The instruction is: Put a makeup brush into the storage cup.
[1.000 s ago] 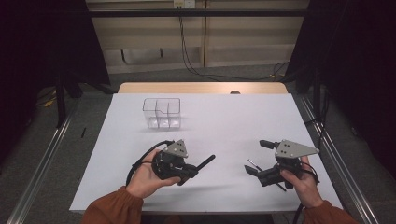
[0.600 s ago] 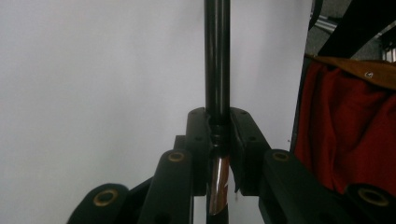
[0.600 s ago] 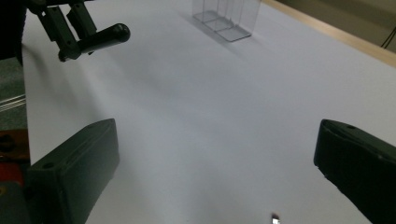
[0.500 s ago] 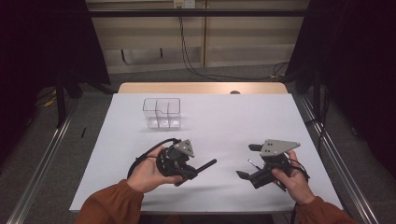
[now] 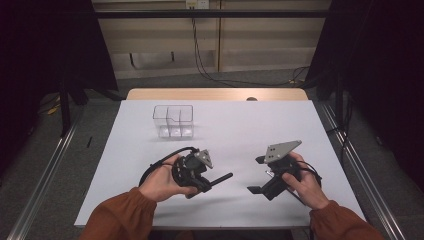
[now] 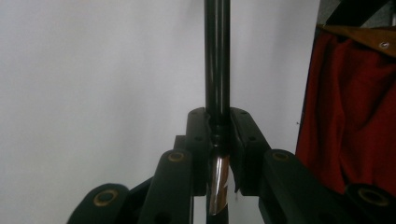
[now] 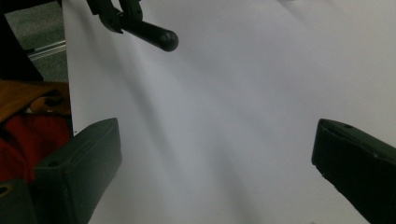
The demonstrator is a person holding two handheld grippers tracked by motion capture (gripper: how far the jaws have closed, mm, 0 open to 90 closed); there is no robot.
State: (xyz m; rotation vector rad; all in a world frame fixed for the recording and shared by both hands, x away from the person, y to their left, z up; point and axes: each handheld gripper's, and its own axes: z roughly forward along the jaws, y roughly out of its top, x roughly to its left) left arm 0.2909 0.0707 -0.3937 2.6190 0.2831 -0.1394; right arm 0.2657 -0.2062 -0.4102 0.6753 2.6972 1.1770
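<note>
My left gripper (image 5: 202,181) hovers over the near middle of the white table (image 5: 240,125), shut on a slim black pen (image 5: 220,178) that juts to the right. In the left gripper view the pen (image 6: 217,56) runs straight up between the pressed jaws of that gripper (image 6: 218,126), with a silvery part low in the grip. My right gripper (image 5: 256,175) is a short way right of the pen tip, open and pointing left at it. From the right gripper view its own jaws (image 7: 217,158) stand wide apart and hold nothing, and the pen's rounded end (image 7: 156,35) shows at the upper left.
A clear plastic box (image 5: 173,120) with several compartments stands farther back on the table, left of centre. Bare wood (image 5: 215,94) shows at the table's far edge. Orange-red sleeves (image 5: 120,220) come in from the bottom.
The right gripper has moved left, closer to the pen tip. The left gripper has kept its hold and barely shifted.
</note>
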